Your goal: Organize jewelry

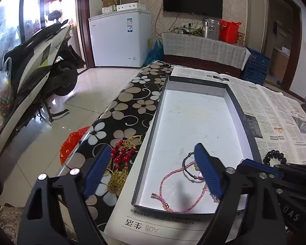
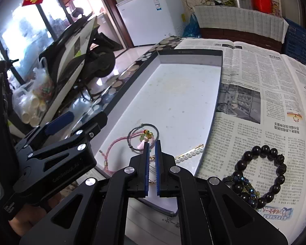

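Observation:
A shallow dark-rimmed box (image 1: 237, 102) with a white floor lies on newspaper. In it lie a pink cord bracelet (image 1: 163, 183), a dark cord bracelet (image 2: 141, 134) with coloured beads and a pearl pin (image 2: 190, 153). My left gripper (image 1: 153, 171) is open, one finger over the box, the other over red-bead and gold jewelry (image 1: 121, 159) on the floral table. My right gripper (image 2: 152, 143) hovers over the box's near end, its jaws almost closed with a narrow gap; a thin chain shows between them. A black bead bracelet (image 2: 261, 175) lies on the newspaper to the right.
The floral table edge (image 1: 104, 120) drops to a tiled floor on the left, where a scooter (image 1: 42, 61) and a red bag (image 1: 71, 145) stand. Newspaper (image 2: 265, 94) covers the table right of the box. The left gripper body (image 2: 57, 155) is close beside my right one.

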A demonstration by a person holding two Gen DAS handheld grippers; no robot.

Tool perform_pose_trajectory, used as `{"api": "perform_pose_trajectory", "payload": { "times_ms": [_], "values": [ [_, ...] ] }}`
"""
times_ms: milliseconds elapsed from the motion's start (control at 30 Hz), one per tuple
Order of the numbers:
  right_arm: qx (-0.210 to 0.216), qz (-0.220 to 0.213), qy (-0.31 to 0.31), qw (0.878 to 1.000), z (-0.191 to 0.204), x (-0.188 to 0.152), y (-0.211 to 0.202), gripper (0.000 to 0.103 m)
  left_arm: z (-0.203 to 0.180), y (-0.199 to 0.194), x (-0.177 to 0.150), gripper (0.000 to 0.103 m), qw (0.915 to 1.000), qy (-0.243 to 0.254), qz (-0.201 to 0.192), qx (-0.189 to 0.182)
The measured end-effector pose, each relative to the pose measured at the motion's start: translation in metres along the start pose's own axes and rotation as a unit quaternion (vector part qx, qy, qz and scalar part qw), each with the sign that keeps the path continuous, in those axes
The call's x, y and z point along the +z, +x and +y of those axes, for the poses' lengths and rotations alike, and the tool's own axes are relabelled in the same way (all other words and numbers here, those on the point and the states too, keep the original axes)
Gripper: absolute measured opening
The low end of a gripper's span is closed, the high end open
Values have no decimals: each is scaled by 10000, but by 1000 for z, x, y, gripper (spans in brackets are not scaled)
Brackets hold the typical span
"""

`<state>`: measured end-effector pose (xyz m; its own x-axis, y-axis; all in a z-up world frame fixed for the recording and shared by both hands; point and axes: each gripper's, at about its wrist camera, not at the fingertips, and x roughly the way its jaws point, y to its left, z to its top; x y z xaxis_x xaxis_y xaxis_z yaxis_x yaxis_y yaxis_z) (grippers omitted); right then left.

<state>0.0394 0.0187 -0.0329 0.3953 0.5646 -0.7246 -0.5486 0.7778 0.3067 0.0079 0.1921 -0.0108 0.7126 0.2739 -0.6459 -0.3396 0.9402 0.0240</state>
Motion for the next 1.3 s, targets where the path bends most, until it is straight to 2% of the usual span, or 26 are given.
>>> {"api": "perform_pose_trajectory", "payload": {
  "times_ms": [133,267,367,467,600,767,900,1000,1300],
  "values": [
    [25,-149,15,9999,-8,-2,-7,14,-2,0,1,97,9999,-49,-9,153],
    [70,-269,67,9996,-20,-7,-14,19,-9,0,1,98,9993,-42,20,383],
    [99,-403,83,9991,-29,-9,-20,26,-16,-5,2,98,9993,-5,-90,373],
    [67,-554,157,9983,-42,-13,-27,28,-23,-10,4,98,9992,-6,-206,339],
    [-15,-574,386,9976,-62,-13,-31,29,-32,-17,7,98,9991,-80,-367,182],
    [-229,-662,452,9965,-83,-13,-44,29,-46,-24,10,98,9976,-358,-484,-354],
    [-542,-605,452,9957,-104,-15,-50,29,-57,-22,10,98,9967,-391,-409,-574],
    [-879,-484,394,9942,-120,-17,-52,29,-64,-21,8,98,9975,-253,-409,-523],
    [-1220,-63,-49,9925,-133,-31,-37,29,-68,-19,5,98,9984,86,-393,-397]
  ]
}}
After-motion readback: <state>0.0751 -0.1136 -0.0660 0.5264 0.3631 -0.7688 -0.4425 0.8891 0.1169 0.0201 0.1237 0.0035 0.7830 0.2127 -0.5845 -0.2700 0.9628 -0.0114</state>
